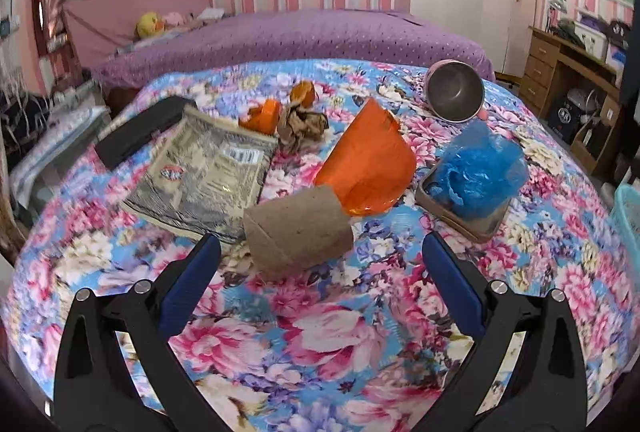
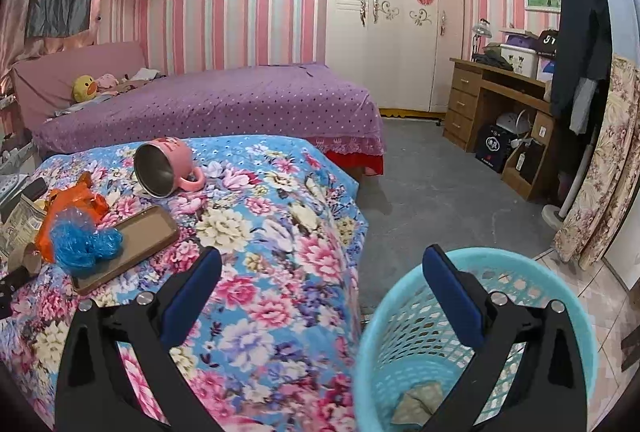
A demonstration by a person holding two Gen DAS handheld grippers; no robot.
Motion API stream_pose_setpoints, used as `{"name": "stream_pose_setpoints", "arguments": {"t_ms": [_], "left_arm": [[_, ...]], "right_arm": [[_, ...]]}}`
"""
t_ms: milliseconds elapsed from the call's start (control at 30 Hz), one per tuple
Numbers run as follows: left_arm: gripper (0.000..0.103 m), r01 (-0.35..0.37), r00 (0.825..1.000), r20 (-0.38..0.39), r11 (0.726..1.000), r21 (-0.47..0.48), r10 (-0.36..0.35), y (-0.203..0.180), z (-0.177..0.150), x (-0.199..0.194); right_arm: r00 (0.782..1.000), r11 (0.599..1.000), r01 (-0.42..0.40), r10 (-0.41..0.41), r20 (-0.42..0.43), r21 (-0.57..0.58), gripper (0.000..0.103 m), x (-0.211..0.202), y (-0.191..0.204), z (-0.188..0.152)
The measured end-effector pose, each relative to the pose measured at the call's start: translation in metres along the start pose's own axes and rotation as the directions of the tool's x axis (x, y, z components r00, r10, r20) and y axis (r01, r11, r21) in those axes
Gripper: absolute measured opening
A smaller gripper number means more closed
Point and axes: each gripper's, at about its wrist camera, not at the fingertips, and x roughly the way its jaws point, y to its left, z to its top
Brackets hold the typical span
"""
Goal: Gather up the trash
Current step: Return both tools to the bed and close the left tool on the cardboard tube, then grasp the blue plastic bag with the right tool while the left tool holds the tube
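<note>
Trash lies on a floral bedspread (image 1: 320,332). A brown cardboard tube (image 1: 298,232) lies just ahead of my open, empty left gripper (image 1: 320,252). Behind it are an orange plastic bag (image 1: 366,168), a flat foil wrapper (image 1: 204,178), crumpled brown paper (image 1: 302,126) and orange peel (image 1: 262,114). A blue plastic bag (image 1: 480,168) sits on a brown tray (image 1: 456,212). My right gripper (image 2: 322,264) is open and empty, over the bed's edge and a turquoise mesh waste basket (image 2: 404,344) that holds a crumpled scrap (image 2: 420,398).
A pink steel-lined mug (image 1: 456,96) lies on its side at the back of the bedspread. A black flat object (image 1: 144,130) lies at left. A purple bed (image 2: 224,100), wardrobe (image 2: 384,16) and wooden desk (image 2: 496,100) stand beyond grey floor.
</note>
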Motion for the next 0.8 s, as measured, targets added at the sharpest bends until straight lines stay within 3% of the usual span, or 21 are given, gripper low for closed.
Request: {"name": "stream_pose_setpoints", "arguments": {"t_ms": [167, 267, 300, 333, 600, 800], "left_arm": [[0.097, -0.034, 0.999, -0.015, 0.998, -0.054, 0.034, 0.007, 0.007, 0.009], [0.071, -0.018, 0.998, -0.055, 0.998, -0.065, 0.014, 0.009, 0.009, 0.019], [0.057, -0.008, 0.998, -0.068, 0.998, -0.066, 0.004, 0.009, 0.009, 0.022], [0.052, 0.003, 0.997, -0.081, 0.998, -0.067, -0.008, 0.010, 0.009, 0.024], [0.051, 0.024, 1.000, -0.003, 0.999, -0.042, -0.025, 0.014, 0.015, 0.002], [0.051, -0.022, 0.997, 0.073, 0.999, -0.026, 0.024, 0.032, 0.021, -0.019]], "right_arm": [[1.000, 0.999, -0.023, 0.024, -0.020, 0.032, 0.098, 0.008, 0.009, 0.000], [0.999, 0.999, -0.037, 0.038, -0.028, 0.026, 0.098, 0.011, 0.018, 0.000], [0.999, 0.999, -0.039, 0.039, -0.030, 0.018, 0.098, 0.012, 0.022, 0.000], [0.999, 0.999, -0.041, 0.041, -0.034, 0.008, 0.098, 0.014, 0.026, -0.001], [0.998, 0.998, -0.050, 0.049, -0.025, -0.032, 0.098, 0.010, 0.046, -0.002], [0.997, 0.996, -0.069, 0.068, -0.021, -0.057, 0.098, 0.007, 0.064, -0.002]]}}
